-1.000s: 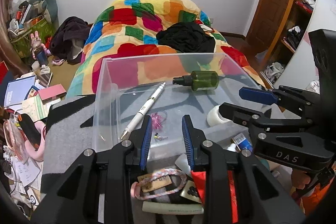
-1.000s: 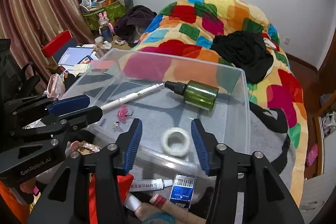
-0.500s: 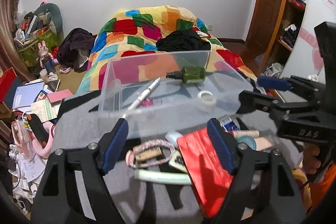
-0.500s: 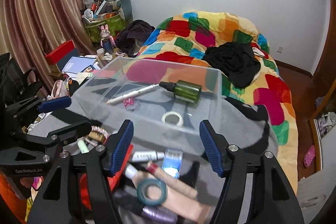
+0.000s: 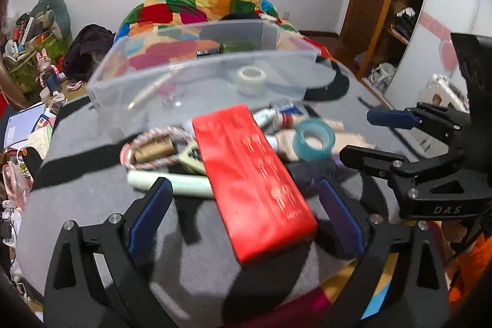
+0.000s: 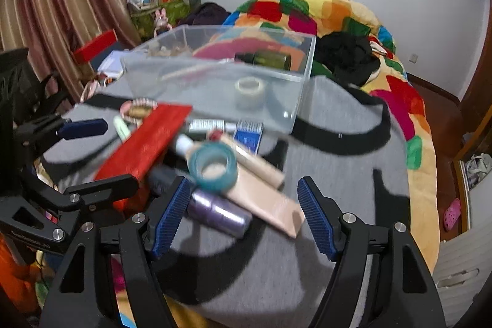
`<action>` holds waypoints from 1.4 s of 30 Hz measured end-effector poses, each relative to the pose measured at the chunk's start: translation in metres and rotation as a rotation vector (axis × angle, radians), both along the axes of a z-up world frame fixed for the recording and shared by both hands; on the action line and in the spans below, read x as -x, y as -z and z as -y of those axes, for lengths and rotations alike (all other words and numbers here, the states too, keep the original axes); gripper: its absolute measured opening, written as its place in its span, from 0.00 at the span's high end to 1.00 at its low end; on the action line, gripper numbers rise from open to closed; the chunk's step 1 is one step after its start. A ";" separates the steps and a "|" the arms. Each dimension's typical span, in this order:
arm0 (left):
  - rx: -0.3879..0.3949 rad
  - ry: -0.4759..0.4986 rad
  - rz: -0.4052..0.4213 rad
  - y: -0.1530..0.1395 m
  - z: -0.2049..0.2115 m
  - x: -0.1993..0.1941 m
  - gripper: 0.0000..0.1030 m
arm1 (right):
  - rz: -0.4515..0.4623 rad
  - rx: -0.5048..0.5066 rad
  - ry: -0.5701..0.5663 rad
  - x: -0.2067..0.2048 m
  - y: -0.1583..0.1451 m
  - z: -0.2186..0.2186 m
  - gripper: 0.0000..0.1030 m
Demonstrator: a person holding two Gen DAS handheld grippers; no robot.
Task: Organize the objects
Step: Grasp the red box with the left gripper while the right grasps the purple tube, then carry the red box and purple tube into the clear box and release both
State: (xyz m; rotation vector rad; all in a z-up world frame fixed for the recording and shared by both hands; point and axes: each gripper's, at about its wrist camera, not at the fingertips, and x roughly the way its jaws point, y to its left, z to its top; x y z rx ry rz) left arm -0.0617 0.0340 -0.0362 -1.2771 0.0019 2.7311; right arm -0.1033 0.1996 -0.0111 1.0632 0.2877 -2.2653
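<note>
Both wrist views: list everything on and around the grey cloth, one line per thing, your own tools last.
Clear bin: one, transparent, far side of the grey cloth.
White tape roll: one, inside the bin.
Green bottle: one, lying inside the bin at the back.
White pen: one, inside the bin, left part.
Red box: one, flat on the cloth in front of the bin.
Teal tape roll: one, on top of the pile beside the red box.
Purple tube: one, nearest the right tool.
Beige tube: one, under the teal roll.
Pale green tube: one, left of the red box.
Braided loop with tag: one, pink-white, before the bin.
Left tool: open, empty.
Right tool: open, empty.
</note>
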 end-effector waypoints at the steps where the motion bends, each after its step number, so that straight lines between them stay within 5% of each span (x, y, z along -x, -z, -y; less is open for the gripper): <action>1: 0.004 -0.002 0.008 0.004 -0.002 -0.001 0.06 | 0.001 -0.005 -0.007 -0.002 0.003 0.000 0.33; 4: 0.010 -0.021 0.025 0.013 -0.002 -0.003 0.06 | 0.031 0.014 -0.038 -0.005 0.009 -0.001 0.34; 7: 0.014 -0.040 0.025 0.018 0.003 -0.012 0.06 | 0.058 0.020 -0.072 -0.008 0.015 0.001 0.47; 11: -0.005 -0.065 0.014 0.016 0.017 -0.023 0.24 | 0.083 0.012 -0.114 -0.018 0.020 0.004 0.60; 18: -0.073 -0.076 0.006 0.012 0.042 -0.034 0.26 | 0.074 0.019 -0.227 -0.040 0.016 0.011 0.61; 28: -0.030 -0.073 0.012 0.021 0.033 -0.015 0.26 | 0.078 -0.002 -0.216 -0.022 0.020 0.043 0.61; 31: -0.032 -0.076 0.001 0.020 0.032 -0.016 0.45 | 0.086 0.003 -0.196 -0.021 0.024 0.045 0.73; 42: -0.044 -0.111 -0.096 -0.008 0.042 -0.037 0.45 | 0.066 0.082 -0.137 -0.024 0.006 0.024 0.77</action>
